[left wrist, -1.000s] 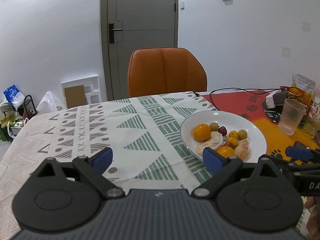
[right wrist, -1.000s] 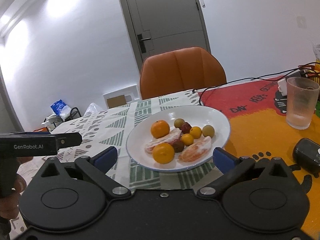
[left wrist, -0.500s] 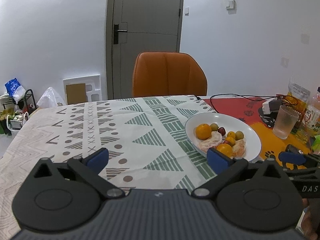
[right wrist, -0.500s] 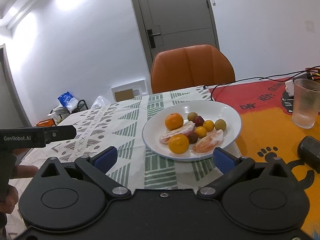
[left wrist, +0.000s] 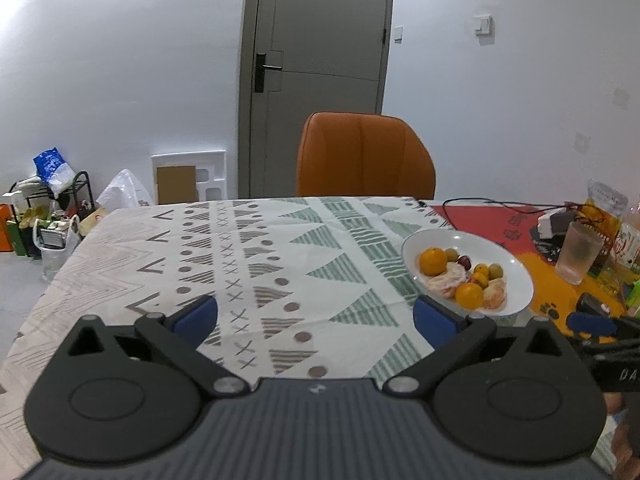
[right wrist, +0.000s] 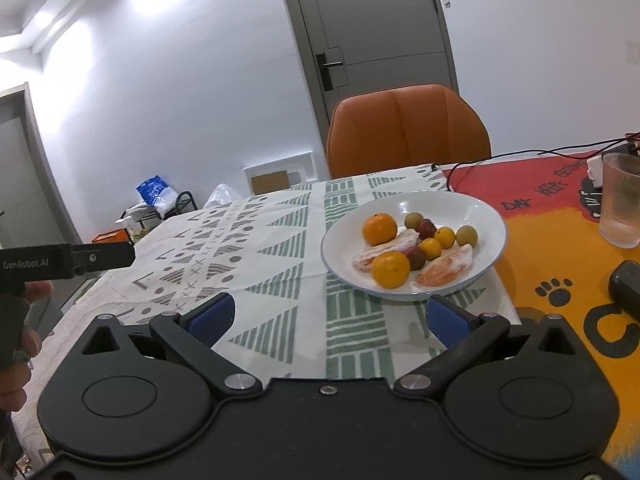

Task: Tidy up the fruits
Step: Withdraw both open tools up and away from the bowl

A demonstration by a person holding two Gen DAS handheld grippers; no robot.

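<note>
Nearest, left gripper [left wrist: 316,320] spread wide and holding nothing, blue pads [left wrist: 196,318] hanging above the patterned tablecloth [left wrist: 280,256]. Right gripper [right wrist: 328,318] likewise released and empty, blue pads [right wrist: 446,320] apart over the green-striped part of the cloth, just short of the near rim of the white plate [right wrist: 472,204]. On that plate, toward the right side of the table: two whole oranges [right wrist: 391,269], one at the near edge and one farther left; two peeled segments [right wrist: 446,266] lying flat; small yellow fruits [right wrist: 444,237] in the middle; two greenish round ones [right wrist: 467,235] toward the far side; dark red ones [right wrist: 426,227] tucked between. All fruit resting inside the rim, none on the cloth. Right of the plate, an orange and red mat [right wrist: 560,248] with paw prints, a dark object [right wrist: 626,284] at the right edge, and farther back a ribbed clear cup [right wrist: 622,200] standing upright. Black cables [right wrist: 520,154] trailing across the far right of the table. Beyond the table edge, an orange chair [left wrist: 366,156]; behind it a grey door [left wrist: 316,60] in a white wall. Far left on the floor, bags and a small rack [left wrist: 52,208].
</note>
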